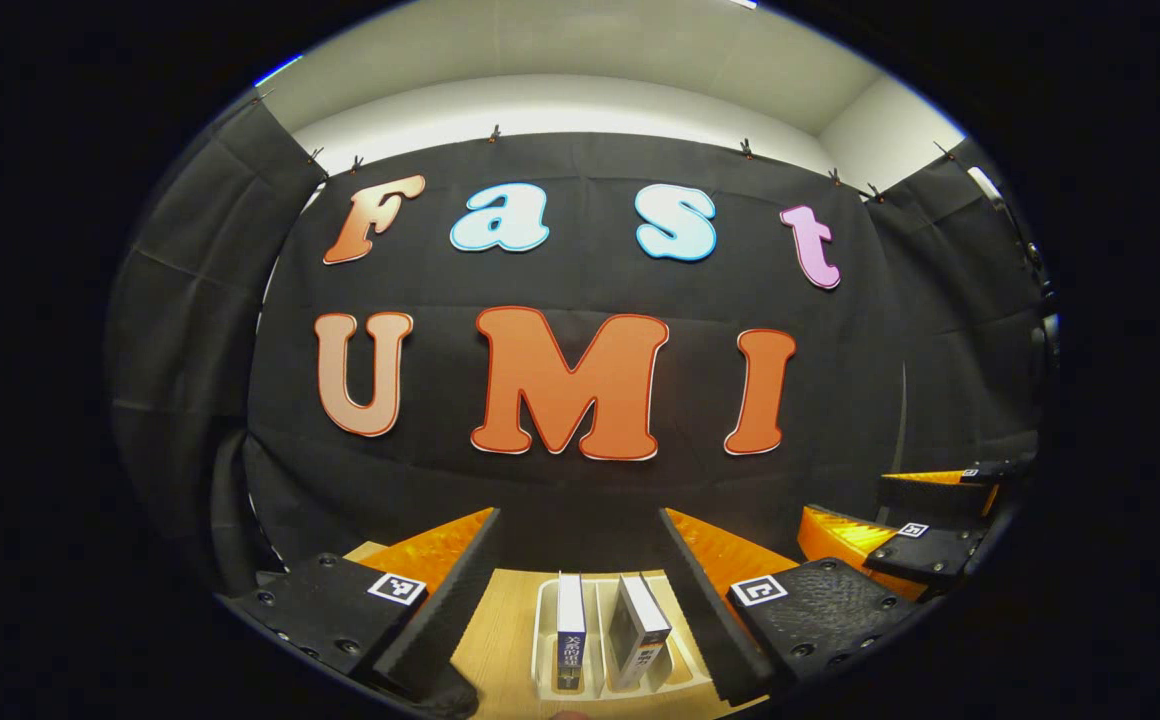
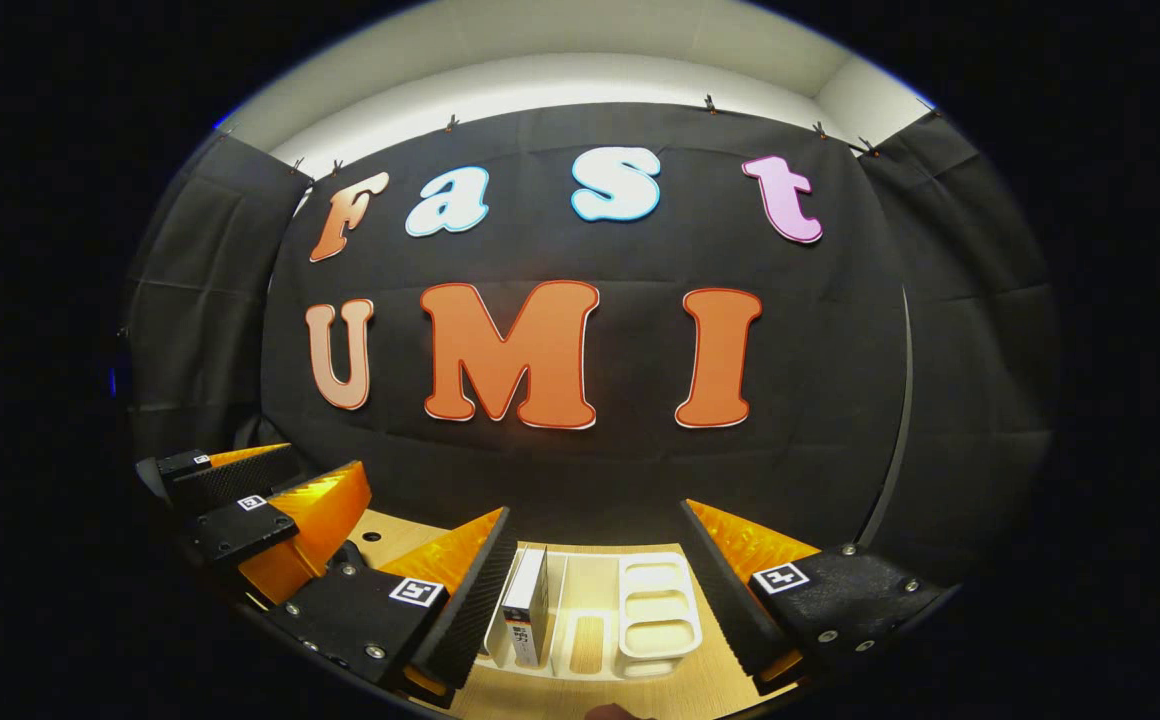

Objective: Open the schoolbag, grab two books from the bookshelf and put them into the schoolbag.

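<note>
In the left gripper view, the left gripper is held with fingers spread wide and empty. Just beyond and between them, two books are seen upright in the white bookshelf on the bench. The right gripper is likewise parted, one book showing toward its left finger. The left is judged nearer.

Pretty clearly a staged recording booth, not a lived-in home: black cloth drapes are clipped up along the top as walls, with plain pale room wall and ceiling seen above. A light wooden tabletop is set in front, and a white plastic desktop bookshelf is placed on it.
</note>
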